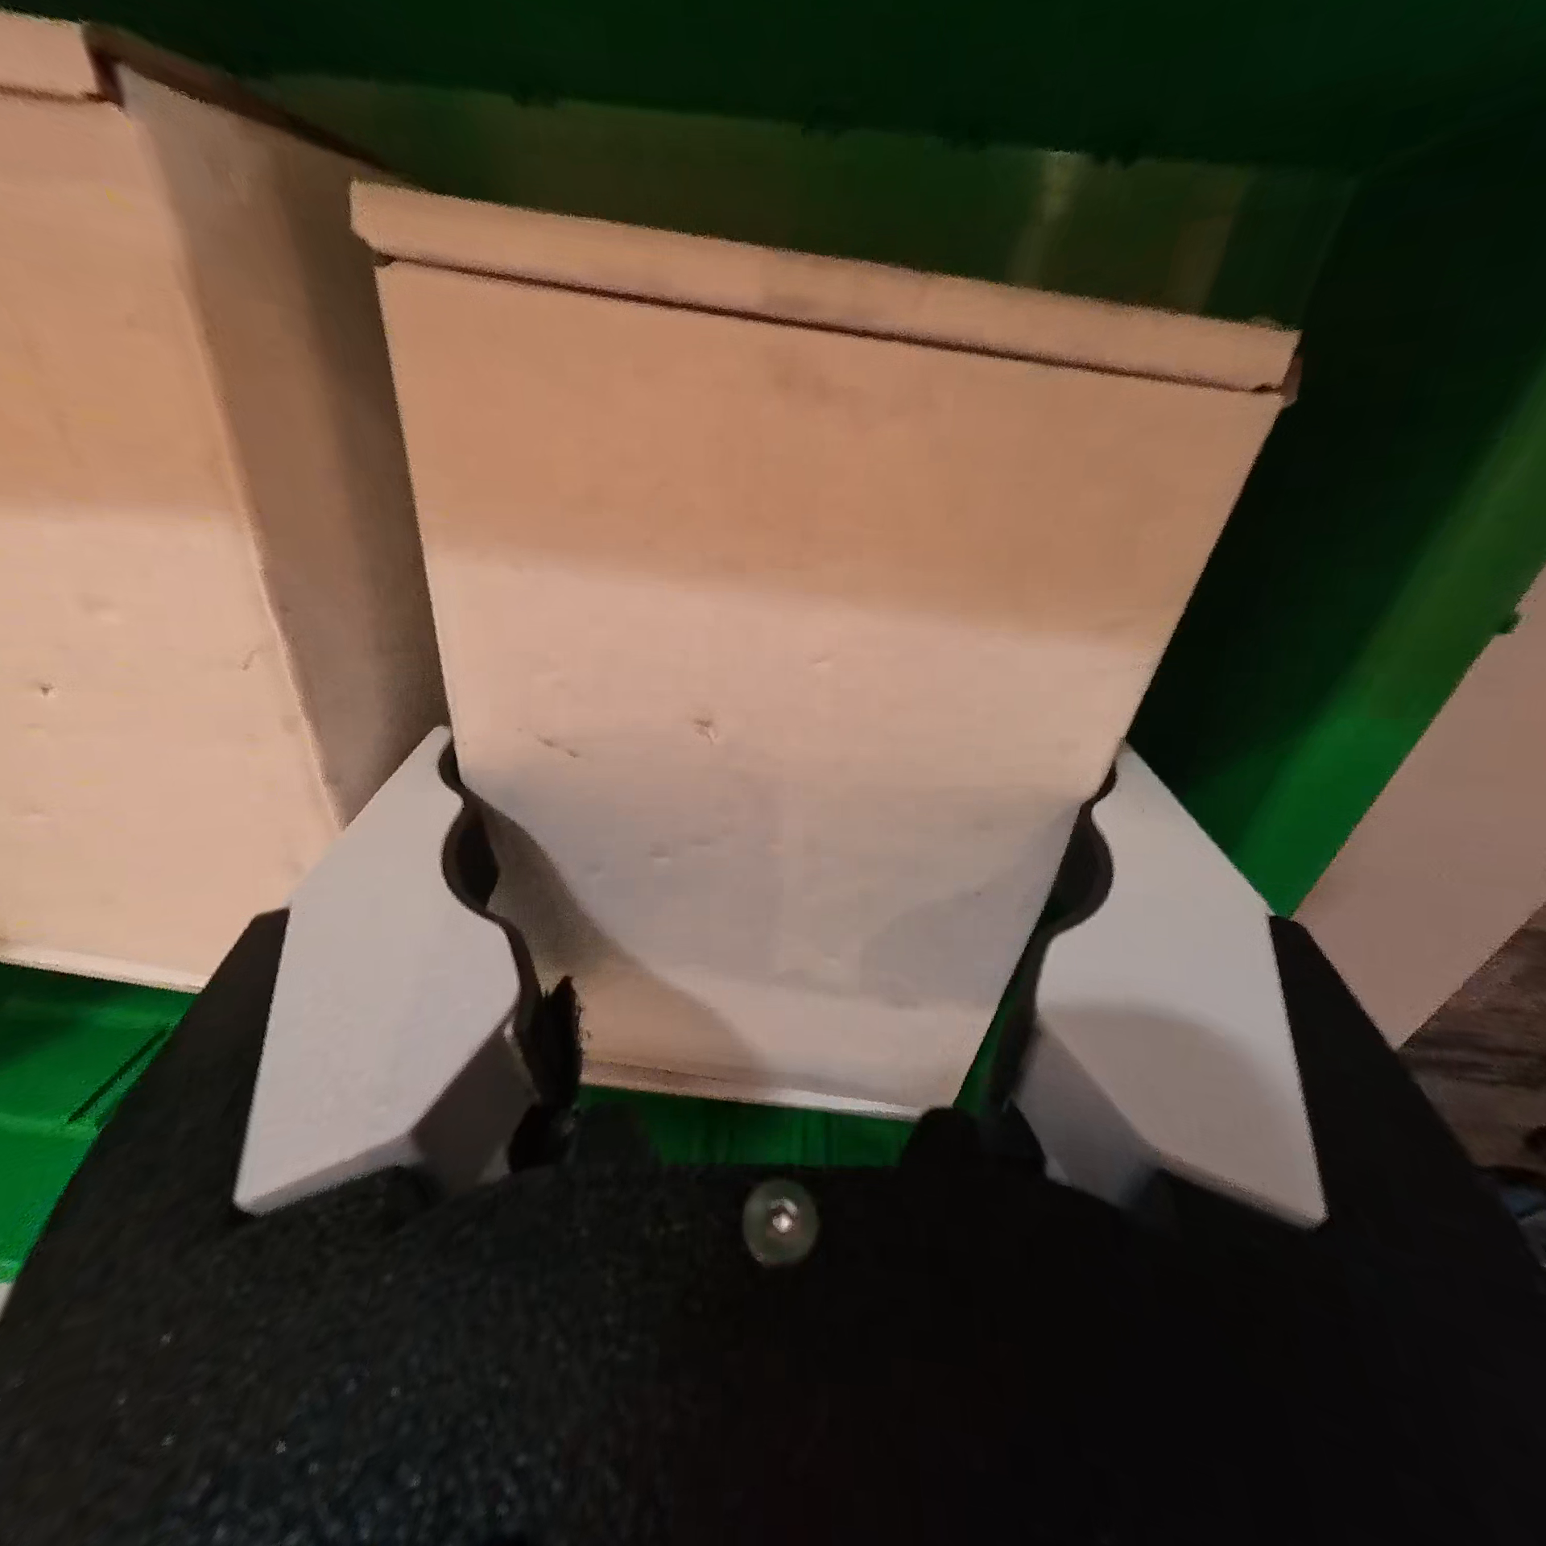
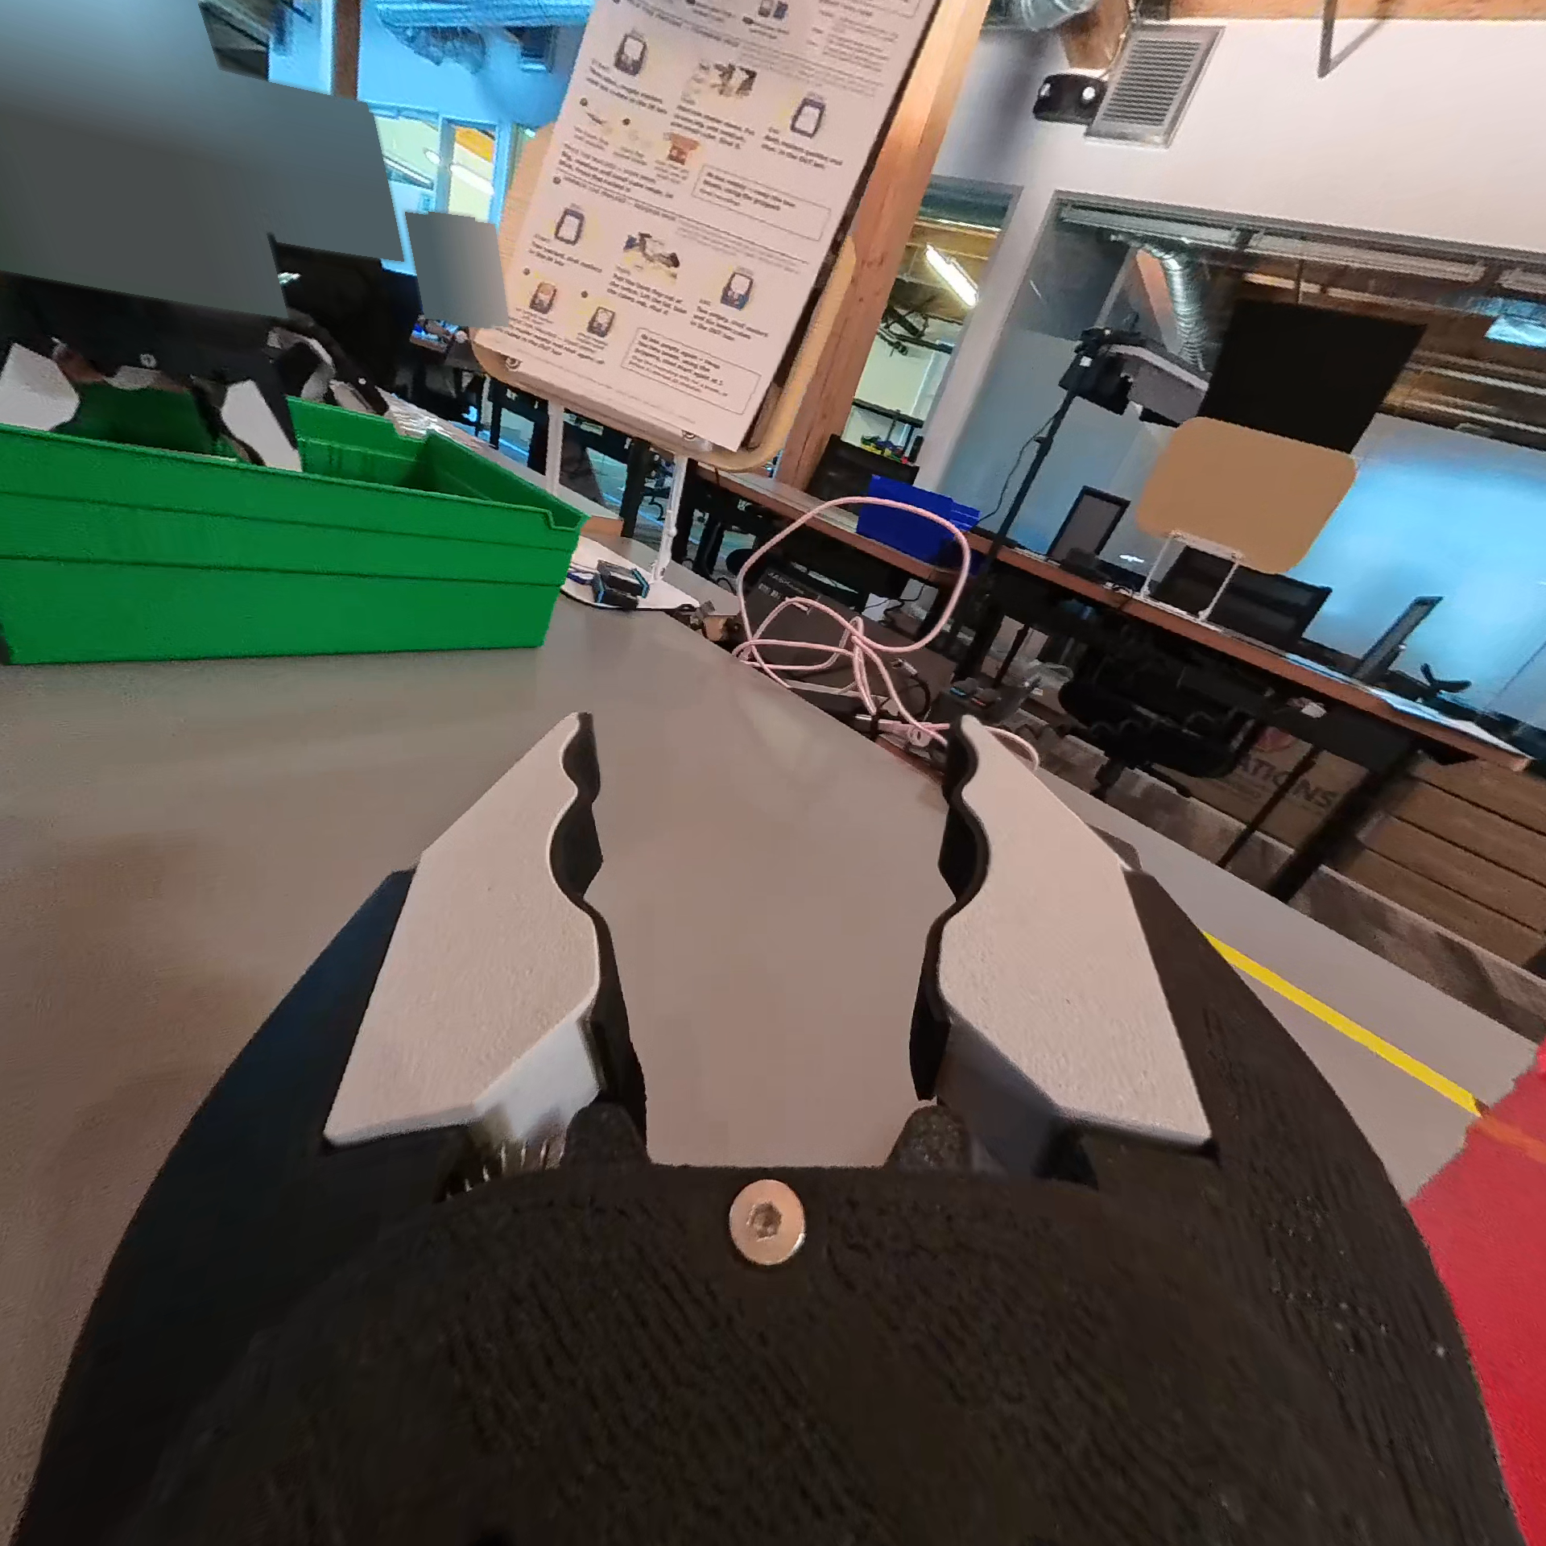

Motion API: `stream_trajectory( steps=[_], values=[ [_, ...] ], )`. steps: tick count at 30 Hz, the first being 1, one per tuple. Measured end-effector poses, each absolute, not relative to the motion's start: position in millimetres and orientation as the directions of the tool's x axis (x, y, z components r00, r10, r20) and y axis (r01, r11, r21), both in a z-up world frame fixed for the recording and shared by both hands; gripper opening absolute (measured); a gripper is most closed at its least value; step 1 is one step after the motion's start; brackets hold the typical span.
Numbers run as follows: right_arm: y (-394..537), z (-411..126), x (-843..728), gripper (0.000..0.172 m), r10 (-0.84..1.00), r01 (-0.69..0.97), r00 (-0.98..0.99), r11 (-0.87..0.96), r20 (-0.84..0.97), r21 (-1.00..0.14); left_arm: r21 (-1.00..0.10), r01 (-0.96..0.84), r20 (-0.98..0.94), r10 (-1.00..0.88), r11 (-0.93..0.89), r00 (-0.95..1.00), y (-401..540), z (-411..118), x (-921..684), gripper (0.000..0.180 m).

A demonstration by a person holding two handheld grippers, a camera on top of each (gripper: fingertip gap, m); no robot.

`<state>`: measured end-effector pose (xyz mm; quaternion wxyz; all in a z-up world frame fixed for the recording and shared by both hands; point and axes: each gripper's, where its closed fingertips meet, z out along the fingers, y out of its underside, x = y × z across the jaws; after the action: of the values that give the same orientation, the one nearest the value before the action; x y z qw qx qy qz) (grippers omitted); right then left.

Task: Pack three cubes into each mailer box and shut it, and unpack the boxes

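Note:
In the left wrist view a closed cardboard mailer box [image 1: 803, 586] lies in a green bin [image 1: 1380, 586], with a second mailer box [image 1: 125, 586] beside it on the left. My left gripper [image 1: 782, 753] is open wide and straddles the closed box. Its white fingers [image 1: 376, 962] flank the box's two sides without clamping it. The picture is blurred. In the right wrist view my right gripper [image 2: 770, 736] is open and empty, low over the grey table [image 2: 251, 795]. The left gripper [image 2: 159, 410] shows there at far left, dipped into the green bin [image 2: 276, 569].
A clipboard with an instruction sheet [image 2: 694, 209] stands on a white stand behind the bin. A pink cable [image 2: 853, 602] hangs off the table's right edge. A further box corner [image 1: 1439, 820] shows at right. Yellow tape [image 2: 1338, 1029] marks the table's near right. Spacing between my two grippers at the tips: around 45 centimetres.

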<state>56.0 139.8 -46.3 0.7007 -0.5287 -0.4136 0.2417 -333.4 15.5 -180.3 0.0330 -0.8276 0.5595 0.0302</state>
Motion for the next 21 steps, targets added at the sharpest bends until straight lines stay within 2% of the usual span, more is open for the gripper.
stream_trajectory(
  steps=[3, 7, 14, 18, 21],
  values=[
    [136.2, -49.3, 54.7, 0.081, 0.782, 0.109, 0.526, 0.328, 0.334, -0.938, -0.02, -0.925, -0.14, -0.915, -0.379, 0.378, 15.1, -176.8, -334.4, 0.137],
    [132.9, -50.4, 55.9, 0.079, 0.791, 0.104, 0.516, 0.325, 0.33, -0.94, -0.033, -0.934, -0.373, -0.863, -0.355, 0.342, 17.7, -157.2, -336.9, 0.134],
    [122.8, -41.7, 54.3, 0.076, 0.804, 0.05, 0.502, 0.342, 0.32, -0.938, -0.129, -0.935, -0.749, -0.586, -0.33, 0.309, 24.1, -56.9, -323.9, 0.132],
    [115.2, -36.6, 52.1, 0.075, 0.802, 0.031, 0.491, 0.375, 0.341, -0.927, -0.203, -0.947, -0.791, -0.529, -0.248, 0.308, 31.2, -10.3, -278.7, 0.132],
    [112.8, -34.8, 53.2, 0.075, 0.799, 0.023, 0.492, 0.385, 0.346, -0.923, -0.247, -0.953, -0.757, -0.578, -0.176, 0.303, 42.5, -4.9, -229.3, 0.132]
  ],
)
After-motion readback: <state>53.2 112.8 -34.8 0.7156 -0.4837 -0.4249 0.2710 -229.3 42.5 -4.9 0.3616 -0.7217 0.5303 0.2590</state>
